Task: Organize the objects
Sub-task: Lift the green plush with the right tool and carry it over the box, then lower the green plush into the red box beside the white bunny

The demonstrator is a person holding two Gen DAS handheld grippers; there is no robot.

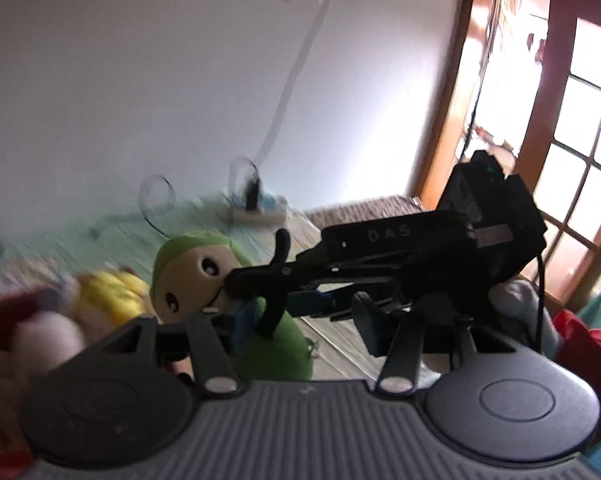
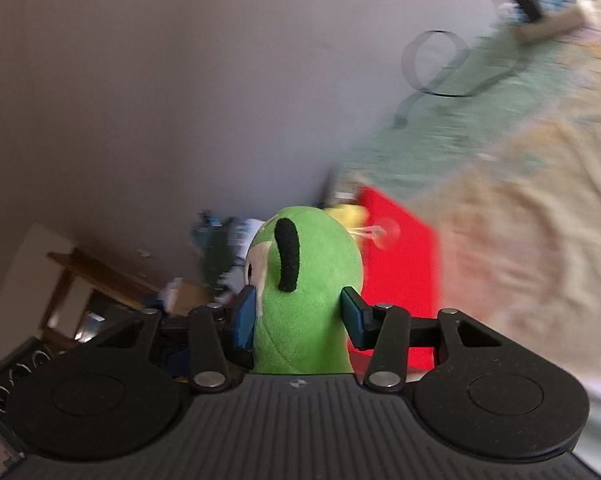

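- Two tools share the work here: the right tool [image 2: 298, 314] has its blue pads pressed into the sides of a green plush toy [image 2: 306, 280], carried above the bed.
- The left tool [image 1: 300, 322] stands part open; its left pad seems to lie against the plush's green body, but the right tool crosses in front, so I cannot tell whether it grips.
- Judged step: the plush is mid-carry, lifted and on its way to a place with the other soft toys.
- Beyond the plush, to its right in the right wrist view, sits a red bin [image 2: 400, 272] with a yellow plush [image 2: 346, 213] at its rim; that is the likely drop spot.
- The next move calls for bringing the plush over the bin's mouth, then spreading the pads.
- Behind the plush the bed [image 2: 520, 208] runs to a pale wall, with a power strip [image 1: 256, 214] near its far edge.
- Right of the plush in the left wrist view, a wooden-framed window [image 1: 572, 128] glares bright.
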